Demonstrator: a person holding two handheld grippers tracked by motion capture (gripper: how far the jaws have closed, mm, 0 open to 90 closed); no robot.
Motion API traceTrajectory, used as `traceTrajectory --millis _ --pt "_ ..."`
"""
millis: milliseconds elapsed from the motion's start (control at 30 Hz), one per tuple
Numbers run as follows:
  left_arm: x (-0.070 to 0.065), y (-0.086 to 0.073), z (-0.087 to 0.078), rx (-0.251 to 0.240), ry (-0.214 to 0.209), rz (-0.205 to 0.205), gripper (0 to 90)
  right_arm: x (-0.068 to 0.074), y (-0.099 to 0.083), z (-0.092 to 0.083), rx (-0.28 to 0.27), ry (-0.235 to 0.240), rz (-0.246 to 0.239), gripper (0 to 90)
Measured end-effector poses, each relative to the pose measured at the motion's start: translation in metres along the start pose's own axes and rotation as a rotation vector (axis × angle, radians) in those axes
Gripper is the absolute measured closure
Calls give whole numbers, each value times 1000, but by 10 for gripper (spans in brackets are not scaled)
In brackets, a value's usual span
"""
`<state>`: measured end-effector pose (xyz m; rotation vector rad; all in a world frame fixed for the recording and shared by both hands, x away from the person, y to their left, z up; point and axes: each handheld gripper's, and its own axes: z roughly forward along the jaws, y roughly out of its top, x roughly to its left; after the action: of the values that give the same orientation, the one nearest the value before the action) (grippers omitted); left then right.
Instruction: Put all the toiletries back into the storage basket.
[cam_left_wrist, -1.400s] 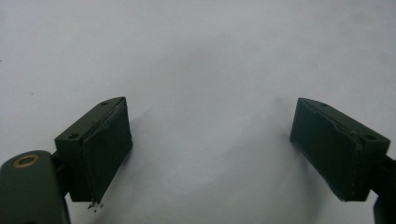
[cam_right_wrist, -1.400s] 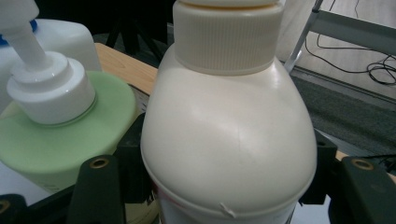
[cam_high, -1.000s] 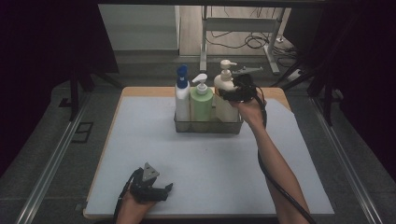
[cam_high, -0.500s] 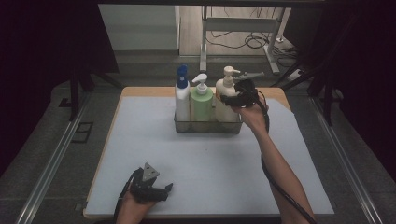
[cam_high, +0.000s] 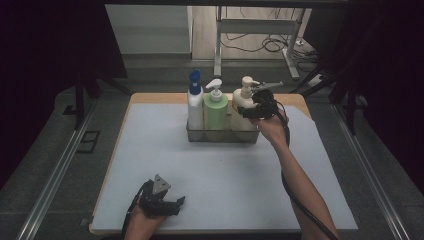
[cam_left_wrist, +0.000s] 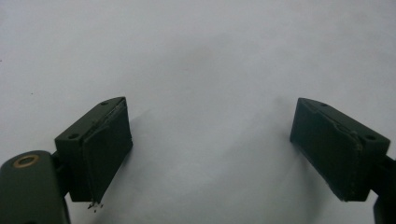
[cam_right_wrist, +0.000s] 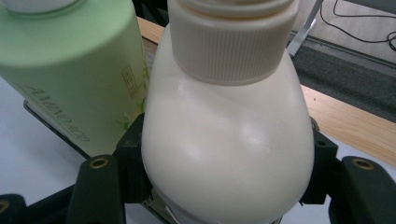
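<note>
Table (cam_high: 150, 165): wire basket (cam_high: 222, 136) near far edge, w/ blue-cap, green and cream bottle (cam_right_wrist: 229, 154) at its right end. My right gripper (cam_right_wrist: 229, 186) clamps the cream bottle's shoulder; I'd lift straight up, slow. Left gripper (cam_left_wrist: 212, 154) idle, jaws wide, near front edge.

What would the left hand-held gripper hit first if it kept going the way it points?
Probably just the white mat: the left hand-held gripper points down at bare mat, jaws open, with nothing between or ahead of them.
</note>
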<state>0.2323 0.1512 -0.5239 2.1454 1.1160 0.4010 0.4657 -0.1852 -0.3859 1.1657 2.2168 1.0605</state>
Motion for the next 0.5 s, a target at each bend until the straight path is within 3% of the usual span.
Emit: traceTrajectory --millis 500 --pt "0 0 0 0 0 -3 124 -4 -10 5 15 8 16 356"
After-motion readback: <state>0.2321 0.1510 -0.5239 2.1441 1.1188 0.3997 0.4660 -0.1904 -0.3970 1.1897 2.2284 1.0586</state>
